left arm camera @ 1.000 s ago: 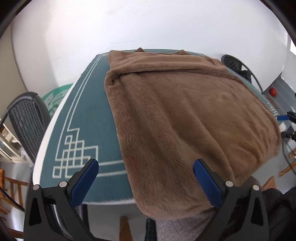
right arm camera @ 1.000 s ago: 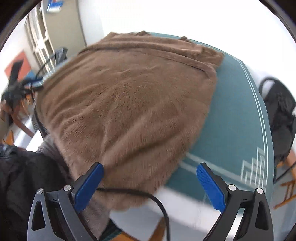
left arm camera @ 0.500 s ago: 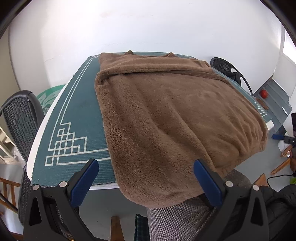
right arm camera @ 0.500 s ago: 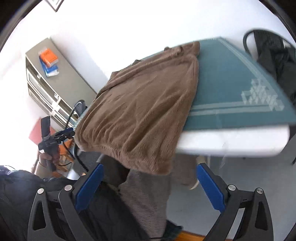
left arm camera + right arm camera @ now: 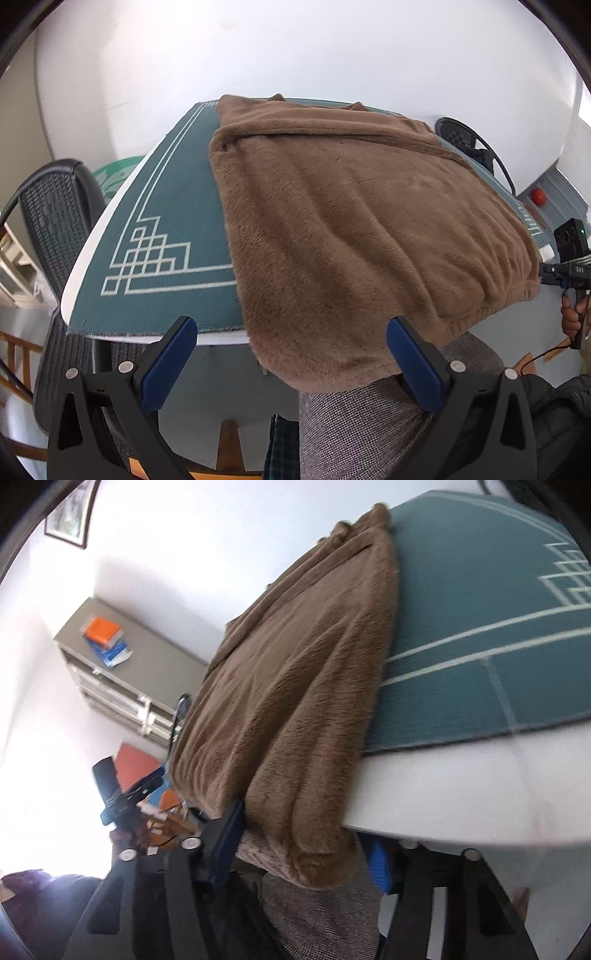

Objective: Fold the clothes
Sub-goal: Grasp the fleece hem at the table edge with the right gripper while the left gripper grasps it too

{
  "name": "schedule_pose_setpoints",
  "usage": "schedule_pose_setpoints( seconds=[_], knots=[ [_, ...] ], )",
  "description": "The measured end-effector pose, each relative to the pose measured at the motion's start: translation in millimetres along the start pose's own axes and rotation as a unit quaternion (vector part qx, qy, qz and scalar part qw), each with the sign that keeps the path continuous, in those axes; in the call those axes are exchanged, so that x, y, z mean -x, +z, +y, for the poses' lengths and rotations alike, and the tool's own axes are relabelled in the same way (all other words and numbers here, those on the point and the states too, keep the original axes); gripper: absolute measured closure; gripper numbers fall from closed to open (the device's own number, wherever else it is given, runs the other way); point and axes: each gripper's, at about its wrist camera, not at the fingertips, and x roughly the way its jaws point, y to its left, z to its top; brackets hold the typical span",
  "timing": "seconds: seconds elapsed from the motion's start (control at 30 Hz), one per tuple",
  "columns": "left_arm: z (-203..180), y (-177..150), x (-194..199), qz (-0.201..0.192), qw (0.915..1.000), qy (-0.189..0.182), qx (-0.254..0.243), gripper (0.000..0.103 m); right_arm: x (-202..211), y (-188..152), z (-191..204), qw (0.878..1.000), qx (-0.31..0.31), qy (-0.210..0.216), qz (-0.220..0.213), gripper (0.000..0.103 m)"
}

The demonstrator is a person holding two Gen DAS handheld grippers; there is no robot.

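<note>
Brown fleece garment (image 5: 354, 236) flat on surface (image 5: 173, 206), near hem overhanging toward the person. Right gripper (image 5: 306, 849) has been closing, now pinching the hanging right corner. Left gripper (image 5: 291, 365) spread, empty, just short of the left corner

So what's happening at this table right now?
A person is folding a brown fleece garment spread over a teal mat on a white table, its near edge hanging off toward them. The right tool has just been closing around the overhanging corner, and the fabric sits bunched between its blue pads. The left tool is open and holds nothing, poised just short of the hanging hem on the other side. No fold has been made yet.
</note>
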Motion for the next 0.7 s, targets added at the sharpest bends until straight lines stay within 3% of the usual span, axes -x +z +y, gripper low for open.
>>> schedule_pose_setpoints(
  seconds=[0.13, 0.4, 0.53, 0.7],
  knots=[
    [8.1, -0.7, -1.3, 0.003, 0.9996, -0.013, 0.023, 0.0, -1.3, -1.0, 13.1, 0.999, 0.036, 0.0, 0.022, 0.065],
    [17.4, -1.9, -7.2, 0.018, 0.9974, -0.041, 0.056, 0.0, 2.8, -1.9, 35.0, 0.995, 0.082, 0.032, 0.041, 0.067],
    [10.7, -4.2, -7.1, 0.025, 0.998, -0.041, 0.042, 0.0, -1.9, 4.5, 54.3, 0.994, 0.103, 0.031, 0.031, 0.078],
    [9.8, -10.8, -5.5, 0.036, 0.9967, -0.057, 0.044, 0.0, -6.3, 21.1, 80.7, 0.994, 0.112, 0.0, 0.007, 0.085]
  ],
)
